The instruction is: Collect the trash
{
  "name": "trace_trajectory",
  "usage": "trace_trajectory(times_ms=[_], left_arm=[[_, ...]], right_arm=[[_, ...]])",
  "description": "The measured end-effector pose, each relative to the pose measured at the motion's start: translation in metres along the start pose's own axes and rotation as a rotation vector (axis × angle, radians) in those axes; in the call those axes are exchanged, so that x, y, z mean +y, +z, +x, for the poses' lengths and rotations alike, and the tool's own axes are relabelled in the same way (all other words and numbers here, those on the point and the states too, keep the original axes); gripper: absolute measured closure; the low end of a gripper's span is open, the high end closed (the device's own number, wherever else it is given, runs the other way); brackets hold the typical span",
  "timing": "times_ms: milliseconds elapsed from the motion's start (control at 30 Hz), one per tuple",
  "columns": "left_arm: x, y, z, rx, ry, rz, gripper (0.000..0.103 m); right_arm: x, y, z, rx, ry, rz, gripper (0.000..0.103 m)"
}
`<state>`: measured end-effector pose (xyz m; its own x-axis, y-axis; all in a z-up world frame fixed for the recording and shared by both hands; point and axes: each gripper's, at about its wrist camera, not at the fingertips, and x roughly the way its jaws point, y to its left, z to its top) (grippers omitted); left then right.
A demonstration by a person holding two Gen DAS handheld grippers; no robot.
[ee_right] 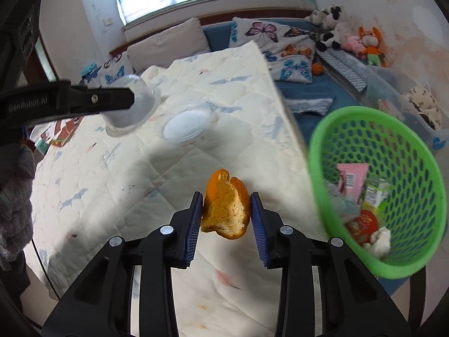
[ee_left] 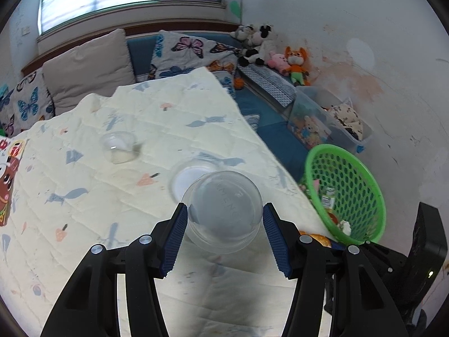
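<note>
My left gripper point(ee_left: 224, 208) is shut on a clear plastic cup point(ee_left: 224, 216), held bottom-up just above the cream quilt point(ee_left: 84, 196). Under and beyond it a clear round lid point(ee_left: 185, 178) lies on the quilt, and a smaller clear cup point(ee_left: 119, 147) lies farther left. My right gripper point(ee_right: 226, 196) is shut on a piece of orange peel point(ee_right: 226, 207), lifted off the quilt. In the right wrist view one black finger point(ee_right: 112, 97) of the left gripper reaches in from the left with the clear cup point(ee_right: 134, 112), near the lid point(ee_right: 186, 125).
A green mesh basket point(ee_right: 322, 146) stands right of the quilt's edge and holds wrappers, a small carton and crumpled tissue. Behind are butterfly pillows point(ee_left: 185, 53), plush toys point(ee_left: 294, 61), a clear storage bin point(ee_left: 322, 112) and a blue mattress point(ee_left: 269, 112). A snack packet point(ee_left: 8, 179) lies at the far left.
</note>
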<state>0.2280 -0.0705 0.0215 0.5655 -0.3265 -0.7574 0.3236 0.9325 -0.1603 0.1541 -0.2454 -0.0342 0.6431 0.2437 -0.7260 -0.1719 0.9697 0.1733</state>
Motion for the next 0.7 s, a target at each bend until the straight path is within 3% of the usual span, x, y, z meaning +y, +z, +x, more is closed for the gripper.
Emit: trace_trajectory(times_ms=[267,700], left_arm=[[-0.048,0.007,0.011,0.015,-0.049,0.060,0.049],[-0.120,0.022,0.038,0.048,-0.097,0.140,0.049]], right_arm=[[-0.061,-0.002,-0.035,-0.050,-0.104,0.077,0.068],[-0.159,-0.014,-0.056,-0.044,-0.256,0.207,0.062]])
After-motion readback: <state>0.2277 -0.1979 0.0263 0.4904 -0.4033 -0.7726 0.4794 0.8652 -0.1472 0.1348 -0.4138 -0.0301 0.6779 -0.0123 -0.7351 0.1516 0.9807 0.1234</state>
